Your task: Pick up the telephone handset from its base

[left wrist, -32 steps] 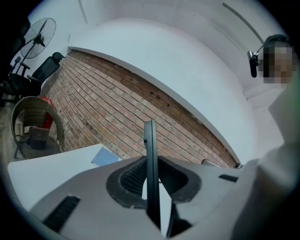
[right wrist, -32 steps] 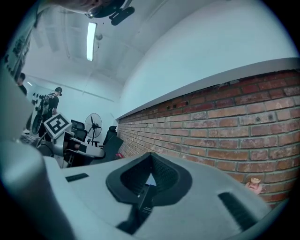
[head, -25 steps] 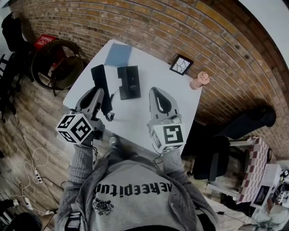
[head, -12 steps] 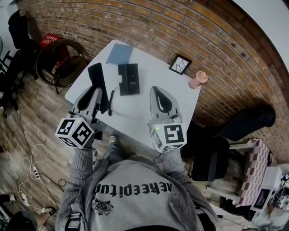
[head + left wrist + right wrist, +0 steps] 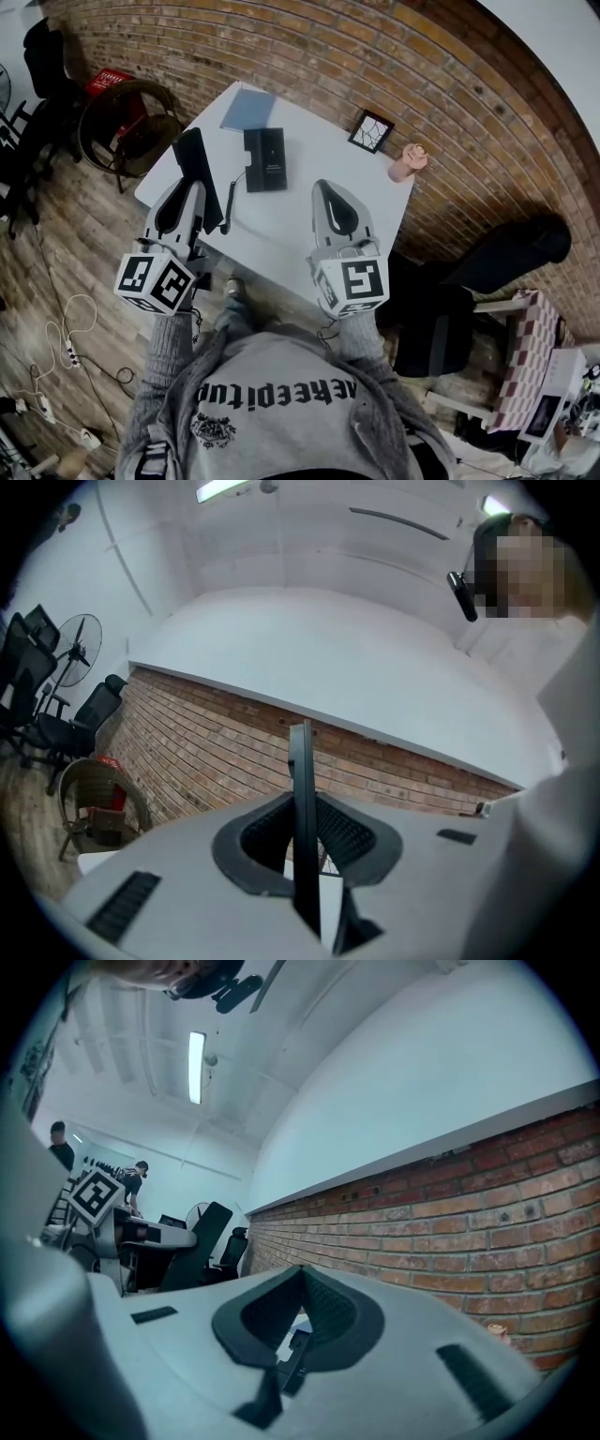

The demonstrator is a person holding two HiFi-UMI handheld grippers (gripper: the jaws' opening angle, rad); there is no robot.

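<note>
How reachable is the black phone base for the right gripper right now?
Probably reachable. The black rectangular phone base lies on the white table ahead-left of the right gripper, with bare tabletop between. The left gripper holds the black handset off to the side. The right jaws are together.

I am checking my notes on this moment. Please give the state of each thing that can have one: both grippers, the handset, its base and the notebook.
left gripper: shut on the handset.
right gripper: shut, nothing between its jaws.
handset: off its base, held in the air.
base: on the white table, cradle empty.
notebook: closed, flat on the table.
</note>
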